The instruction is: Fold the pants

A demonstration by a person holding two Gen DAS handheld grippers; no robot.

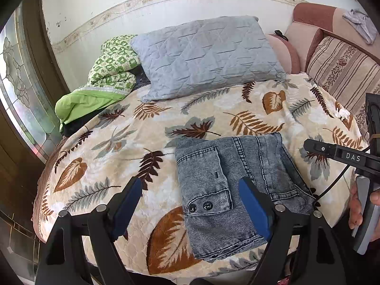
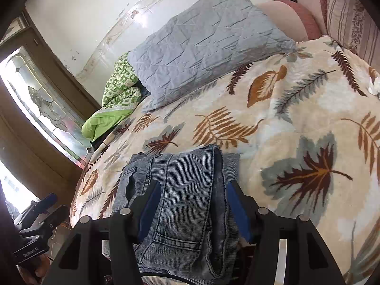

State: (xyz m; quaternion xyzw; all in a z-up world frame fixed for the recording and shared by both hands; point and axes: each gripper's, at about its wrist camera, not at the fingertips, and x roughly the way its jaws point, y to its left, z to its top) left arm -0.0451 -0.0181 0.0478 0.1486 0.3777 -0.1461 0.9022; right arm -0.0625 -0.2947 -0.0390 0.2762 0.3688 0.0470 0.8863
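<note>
Grey washed denim pants [image 1: 232, 190] lie folded into a compact stack on the leaf-print bedspread [image 1: 166, 123], near the bed's front edge. They also show in the right wrist view [image 2: 185, 197]. My left gripper [image 1: 192, 204] is open, its blue pads spread wide just above the stack's left part, holding nothing. My right gripper [image 2: 192, 209] is open, its jaws to either side of the stack's near end, not closed on it. The right gripper also shows at the right edge of the left wrist view [image 1: 342, 156].
A grey quilted pillow [image 1: 206, 57] lies at the back of the bed. A green patterned blanket [image 1: 104, 80] is bunched at the back left. A striped cushion [image 1: 344, 71] and pink headboard [image 1: 306, 21] stand at the right. A glass-panelled door [image 1: 21, 90] is at the left.
</note>
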